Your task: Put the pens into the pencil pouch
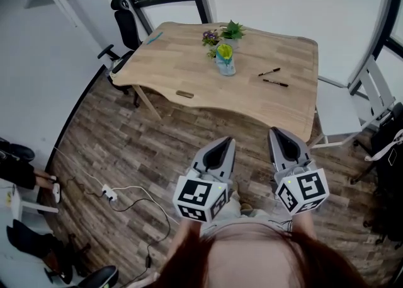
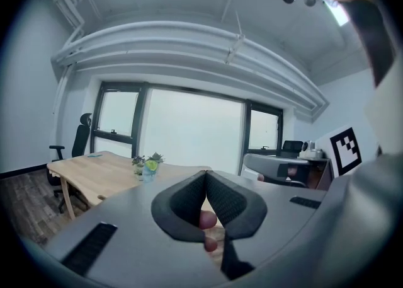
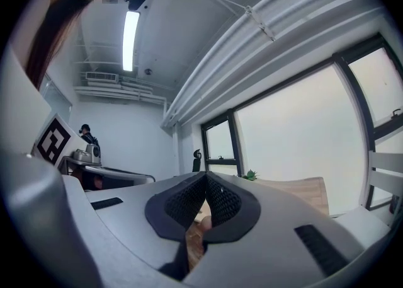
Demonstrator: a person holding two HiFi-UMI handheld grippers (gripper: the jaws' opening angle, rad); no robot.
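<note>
Pens (image 1: pixel 269 72), two of them, dark and slim, flat on the table (image 1: pixel 176 60) near its right edge, close together but not touching. Likely light, stiff and smooth, so prone to roll or skid at a nudge. Best pinched across the barrel near the middle, to keep from tipping.

Pencil pouch (image 1: pixel 225 60), teal with yellow-green, upright toward the far edge, left of the pens and just beside small potted plants (image 1: pixel 232 29). Probably soft-walled and easy to topple; worth steadying at the rim with one gripper while feeding with the other. Mouth open or zipped: cannot tell.

Left gripper (image 1: pixel 225 144) and right gripper (image 1: pixel 278 133) well short of the near edge, above the wooden floor (image 1: pixel 126 154), both with jaws pressed together on nothing. Spreading needed before any pick.
</note>
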